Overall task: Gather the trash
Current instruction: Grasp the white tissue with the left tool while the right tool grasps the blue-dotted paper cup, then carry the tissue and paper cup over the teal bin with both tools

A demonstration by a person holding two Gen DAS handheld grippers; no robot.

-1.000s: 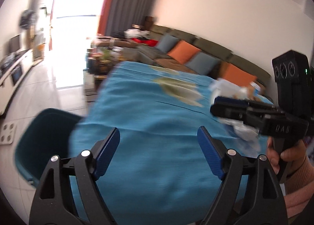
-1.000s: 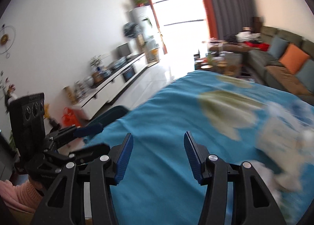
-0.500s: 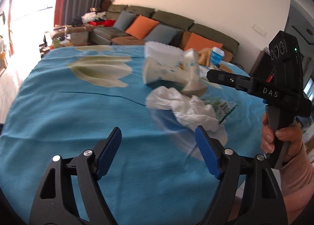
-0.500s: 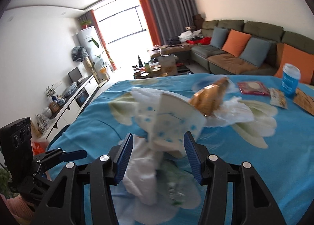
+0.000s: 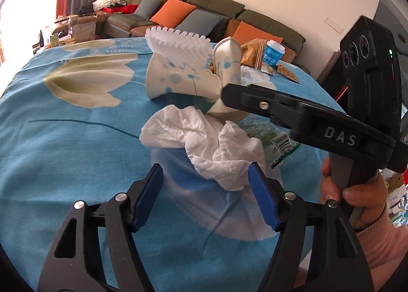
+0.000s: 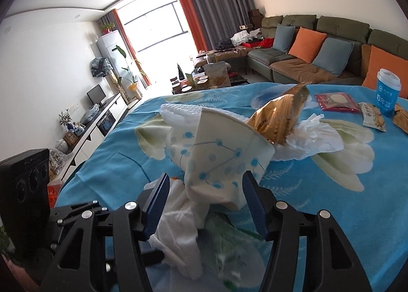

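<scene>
The left gripper [image 5: 205, 196] has its jaws closing, part-open over the near edge of a crumpled tissue [image 5: 204, 139] on the blue tabletop [image 5: 63, 151]. The right gripper's [image 6: 205, 206] jaws are opening around a crushed paper cup [image 6: 219, 154], not clearly pressing it. A second ago both faced bare cloth; now the trash sits between them.

Both tools are angled downward; the left tool [image 5: 204, 196] is being closed, the right tool [image 6: 205, 205] opened, nothing gripped.
</scene>
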